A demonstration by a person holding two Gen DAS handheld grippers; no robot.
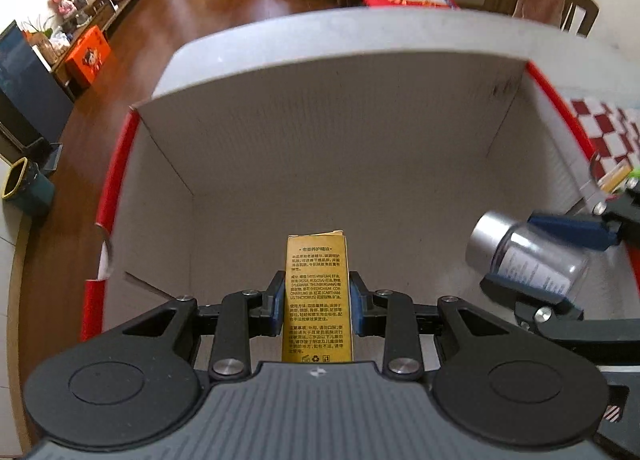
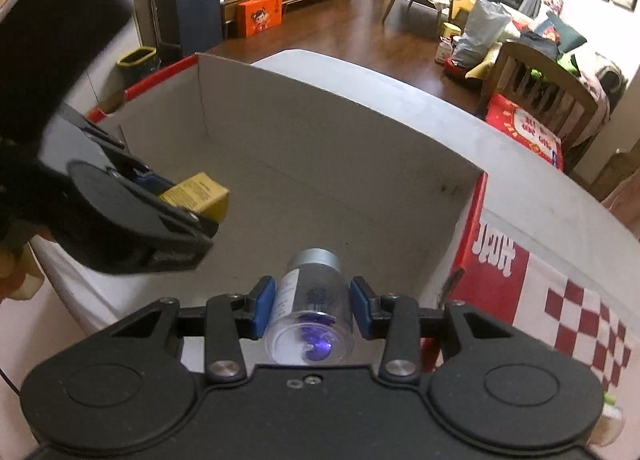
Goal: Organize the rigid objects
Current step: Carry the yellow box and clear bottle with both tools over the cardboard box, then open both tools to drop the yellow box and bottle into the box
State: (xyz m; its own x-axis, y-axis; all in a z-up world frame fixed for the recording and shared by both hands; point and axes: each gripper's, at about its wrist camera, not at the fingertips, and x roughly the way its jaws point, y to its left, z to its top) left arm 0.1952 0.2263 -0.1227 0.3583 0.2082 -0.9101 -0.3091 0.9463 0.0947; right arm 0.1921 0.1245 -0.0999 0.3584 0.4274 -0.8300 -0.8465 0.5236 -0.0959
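My left gripper [image 1: 317, 280] is shut on a tall gold carton [image 1: 318, 292] with black print, held over the inside of an open cardboard box [image 1: 320, 164] with red outer walls. My right gripper [image 2: 312, 290] is shut on a clear glass jar [image 2: 310, 312] with a silver cap, also over the box [image 2: 340, 164]. The jar shows at the right of the left wrist view [image 1: 524, 256], tilted. The gold carton shows at the left of the right wrist view [image 2: 196, 192], in the left gripper [image 2: 188, 200].
The box stands on a white table [image 1: 360, 32]. A red and white checkered cloth or pack [image 2: 580, 320] lies right of the box. A teal bin [image 1: 24, 188] stands on the wooden floor to the left. Chairs and a red pack [image 2: 528, 128] lie beyond the table.
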